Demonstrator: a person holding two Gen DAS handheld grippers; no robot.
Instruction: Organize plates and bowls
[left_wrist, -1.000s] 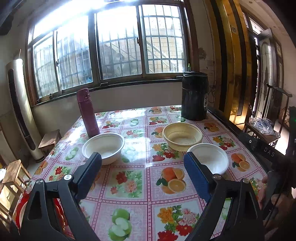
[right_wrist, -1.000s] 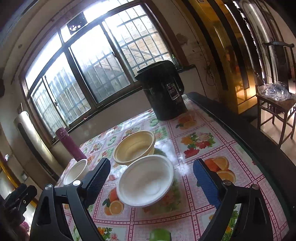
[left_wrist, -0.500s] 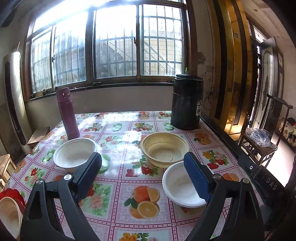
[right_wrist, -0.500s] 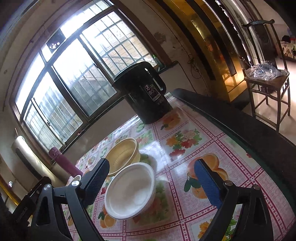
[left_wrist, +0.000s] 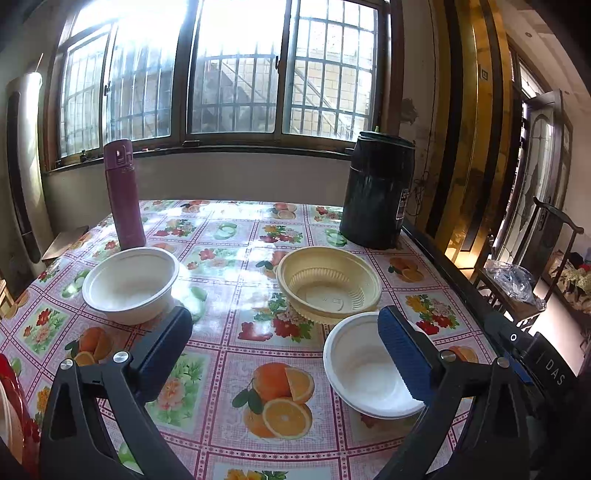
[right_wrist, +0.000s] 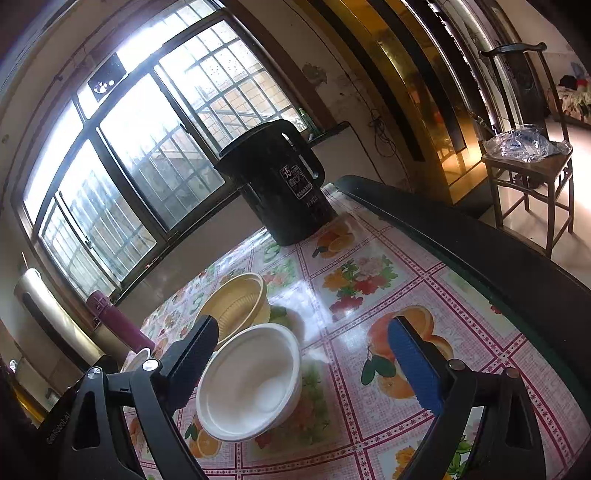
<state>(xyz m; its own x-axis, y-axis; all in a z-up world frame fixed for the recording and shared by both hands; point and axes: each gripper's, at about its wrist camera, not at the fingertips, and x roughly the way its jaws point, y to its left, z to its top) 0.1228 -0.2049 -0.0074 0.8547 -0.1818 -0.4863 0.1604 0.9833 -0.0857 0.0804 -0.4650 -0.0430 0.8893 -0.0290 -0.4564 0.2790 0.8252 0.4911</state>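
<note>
Left tongs (left_wrist: 284, 354) opening, nothing between; two white bowls (left_wrist: 130, 284) (left_wrist: 364, 369), yellow basket (left_wrist: 328, 288) on table (left_wrist: 236, 236).

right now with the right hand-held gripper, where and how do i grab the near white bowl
Take the near white bowl by its rim, on the side nearest the right hand-held gripper. It sits upright with a thin flared lip, so put one finger inside and one outside the wall, coming from above and front.

A lived-in home, probably a dining room, desk (left_wrist: 258, 343) under a fruit-and-flower oilcloth, barred window (left_wrist: 236, 70) behind, black kettle (left_wrist: 376, 188), maroon flask (left_wrist: 123, 192), bowls laid out, carved wooden chair (right_wrist: 532, 155) near a doorway
</note>
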